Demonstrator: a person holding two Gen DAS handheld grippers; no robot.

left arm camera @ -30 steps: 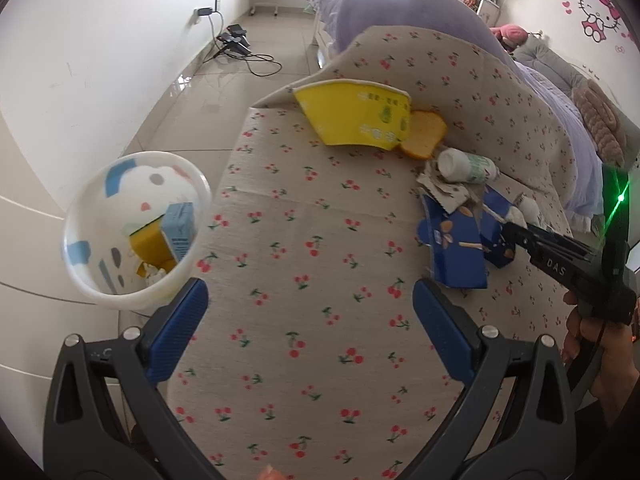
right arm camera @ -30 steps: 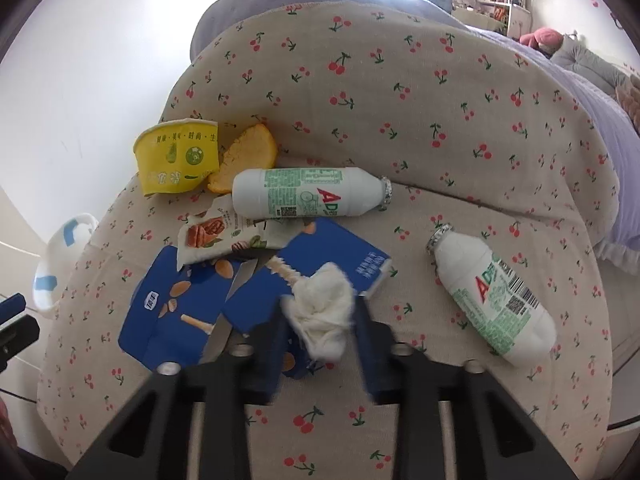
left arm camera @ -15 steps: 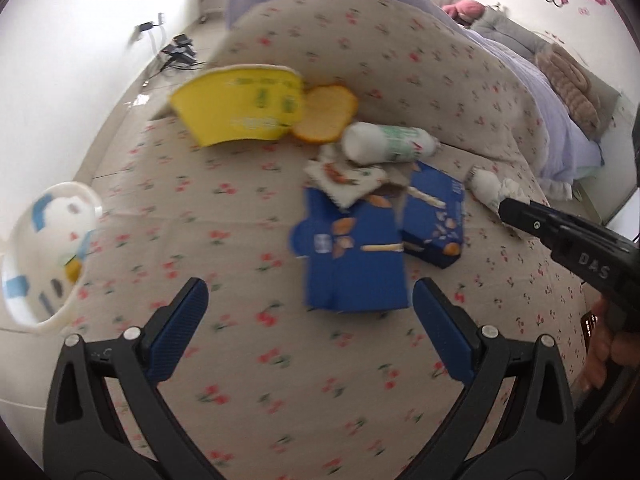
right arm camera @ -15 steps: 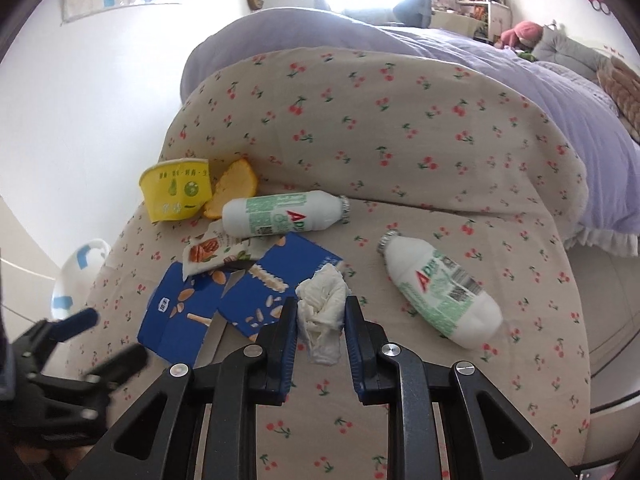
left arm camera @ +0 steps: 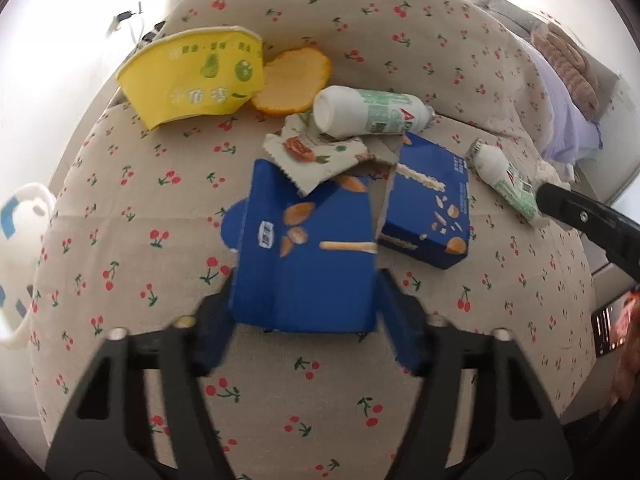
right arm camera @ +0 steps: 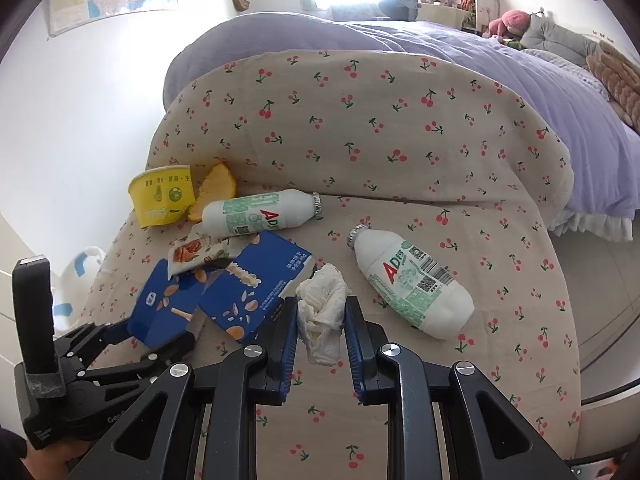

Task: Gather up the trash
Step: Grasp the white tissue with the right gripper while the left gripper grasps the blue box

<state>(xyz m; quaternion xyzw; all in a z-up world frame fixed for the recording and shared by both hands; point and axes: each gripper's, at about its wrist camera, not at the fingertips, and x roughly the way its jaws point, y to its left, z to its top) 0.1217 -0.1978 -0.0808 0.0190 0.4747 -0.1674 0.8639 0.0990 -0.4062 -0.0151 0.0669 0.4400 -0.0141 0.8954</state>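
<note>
Trash lies on a cherry-print cover (left arm camera: 160, 208). My left gripper (left arm camera: 306, 320) has its blue fingers on both sides of a flattened blue snack box (left arm camera: 308, 252), closing on it; the box also shows in the right wrist view (right arm camera: 160, 312). My right gripper (right arm camera: 321, 332) is shut on a crumpled white tissue (right arm camera: 322, 312), held just above the cover. A second blue box (left arm camera: 430, 204), a snack wrapper (left arm camera: 320, 154), two white AD bottles (left arm camera: 368, 114) (right arm camera: 408, 280), a yellow paper cup (left arm camera: 196, 76) and an orange peel (left arm camera: 292, 80) lie around.
A white cartoon-print bin (left arm camera: 18, 260) stands off the left edge of the cover, also in the right wrist view (right arm camera: 80, 272). A purple-covered bed (right arm camera: 440, 60) with plush toys lies behind and to the right. White wall on the left.
My left gripper swung away from the white bin to the blue box and narrowed around it. My right gripper rose and pulled back, keeping the tissue.
</note>
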